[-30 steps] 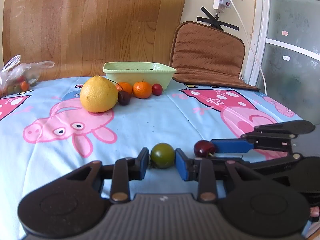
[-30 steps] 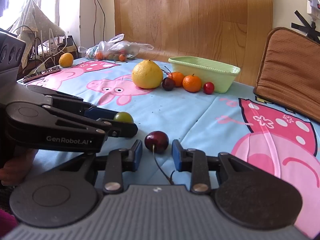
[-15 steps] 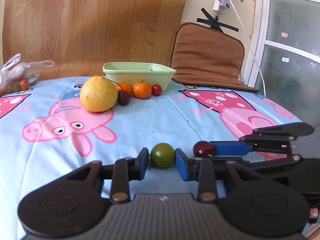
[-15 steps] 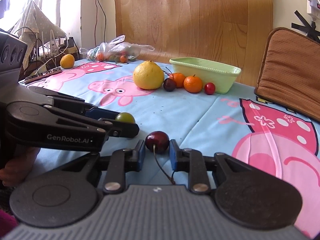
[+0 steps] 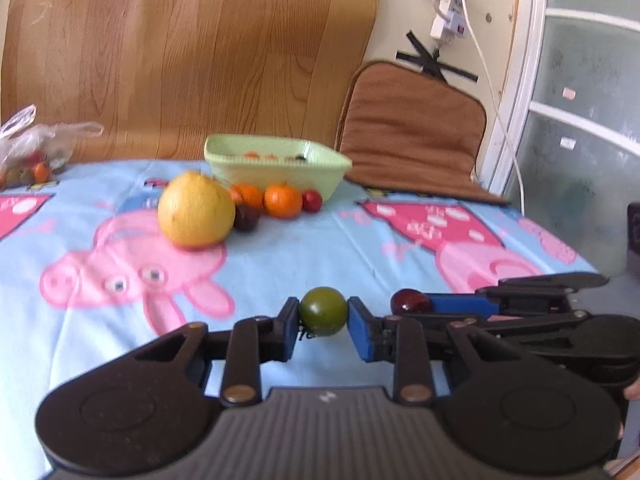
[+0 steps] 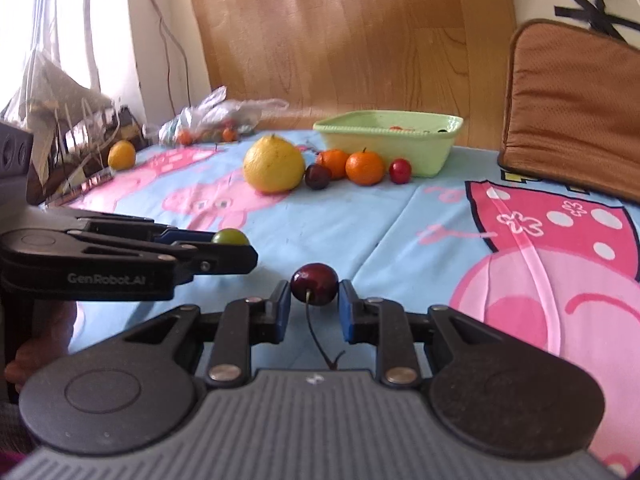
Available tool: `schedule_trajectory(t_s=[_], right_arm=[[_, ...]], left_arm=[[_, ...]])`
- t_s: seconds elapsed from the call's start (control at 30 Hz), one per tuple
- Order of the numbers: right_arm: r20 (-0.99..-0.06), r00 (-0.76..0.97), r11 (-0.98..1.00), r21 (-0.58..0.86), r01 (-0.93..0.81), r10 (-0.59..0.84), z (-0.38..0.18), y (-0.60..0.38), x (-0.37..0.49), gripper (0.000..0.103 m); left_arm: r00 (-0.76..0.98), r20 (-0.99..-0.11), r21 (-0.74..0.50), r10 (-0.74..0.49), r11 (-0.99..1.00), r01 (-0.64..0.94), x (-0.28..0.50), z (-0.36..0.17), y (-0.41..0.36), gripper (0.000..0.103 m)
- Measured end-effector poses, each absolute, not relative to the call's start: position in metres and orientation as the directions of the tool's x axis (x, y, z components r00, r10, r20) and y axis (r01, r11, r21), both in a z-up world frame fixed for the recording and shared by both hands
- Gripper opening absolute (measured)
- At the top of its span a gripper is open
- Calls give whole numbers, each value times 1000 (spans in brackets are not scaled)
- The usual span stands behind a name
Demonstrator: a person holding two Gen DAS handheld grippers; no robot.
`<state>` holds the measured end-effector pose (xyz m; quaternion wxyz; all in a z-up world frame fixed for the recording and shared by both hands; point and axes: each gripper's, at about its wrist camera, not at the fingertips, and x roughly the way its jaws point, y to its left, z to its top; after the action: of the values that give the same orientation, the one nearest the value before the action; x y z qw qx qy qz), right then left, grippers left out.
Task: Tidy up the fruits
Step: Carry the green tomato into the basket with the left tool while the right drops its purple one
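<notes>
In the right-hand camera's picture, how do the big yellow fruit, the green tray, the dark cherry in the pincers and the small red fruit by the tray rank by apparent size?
1. green tray
2. big yellow fruit
3. dark cherry, though it is nearest the camera, so it looks enlarged
4. small red fruit

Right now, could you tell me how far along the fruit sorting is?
Partly done: a few small fruits already lie in the green basin. In hand: the left gripper is shut on a green fruit, and the right gripper on a dark cherry. Left on the cloth by the basin: the big yellow citrus, two tangerines, a dark plum and a red fruit.
</notes>
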<state>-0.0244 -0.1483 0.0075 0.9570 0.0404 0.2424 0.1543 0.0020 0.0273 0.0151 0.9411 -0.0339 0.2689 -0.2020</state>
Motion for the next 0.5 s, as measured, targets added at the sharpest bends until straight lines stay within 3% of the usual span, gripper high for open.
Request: schedule_trajectory(t_s=[0.27,0.5], right_arm=[[-343,908,965,178,-191,242,56,-188,70,28],[-392,894,972,172,-161,218,52,-197,160,29]], left_arm=[[776,-470,-226,-420,907,355,119,65,26,26],[705,-581,-247,-407,913,323,227,55,7,28]])
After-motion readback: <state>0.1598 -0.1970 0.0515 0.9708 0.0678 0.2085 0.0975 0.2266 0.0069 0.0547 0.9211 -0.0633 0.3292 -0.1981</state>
